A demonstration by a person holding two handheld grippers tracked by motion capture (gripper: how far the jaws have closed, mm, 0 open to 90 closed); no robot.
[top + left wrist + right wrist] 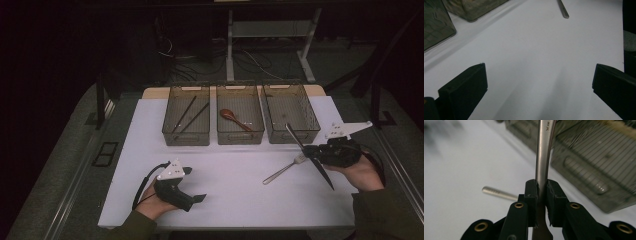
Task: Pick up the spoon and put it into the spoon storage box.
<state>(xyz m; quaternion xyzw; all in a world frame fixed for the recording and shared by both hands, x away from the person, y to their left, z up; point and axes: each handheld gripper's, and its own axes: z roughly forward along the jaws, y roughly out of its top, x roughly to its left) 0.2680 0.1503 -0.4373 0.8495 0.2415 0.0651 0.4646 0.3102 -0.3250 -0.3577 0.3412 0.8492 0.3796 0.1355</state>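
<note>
- Slippage was my main worry: the right gripper (311,153) at the right of the high view had its jaws clenched on a long metal utensil (295,136), a table knife as I read it. The right gripper view showed the pads pinching only the narrow, smooth shaft (542,157).
- With such a thin bite, I judged the utensil could pivot between the pads or slide out if I swung the hand quickly.
- The utensil was held above the table (235,200), slanting from the front wall of the right-hand basket (314,131) down toward the lower right. Its upper end sat close to that wall, and I judged it might catch on the rim and be levered loose.
- A fork (282,170) lay on the table just left of the gripper, and I judged the utensil's low end or my hand could knock it.
- The middle basket (241,140) held a spoon (234,119) and the left one (186,141) held chopsticks (190,114). A careless drop could have put the utensil in the wrong bin.
- The left gripper (195,184) rested at the lower left with its jaws released and wide apart, nothing between them, well apart from the work.
- Writing: a small stamped mark (549,125) sat near the top of the shaft in the right gripper view, too blurred for me to read. I saw no other labels or brands.
</note>
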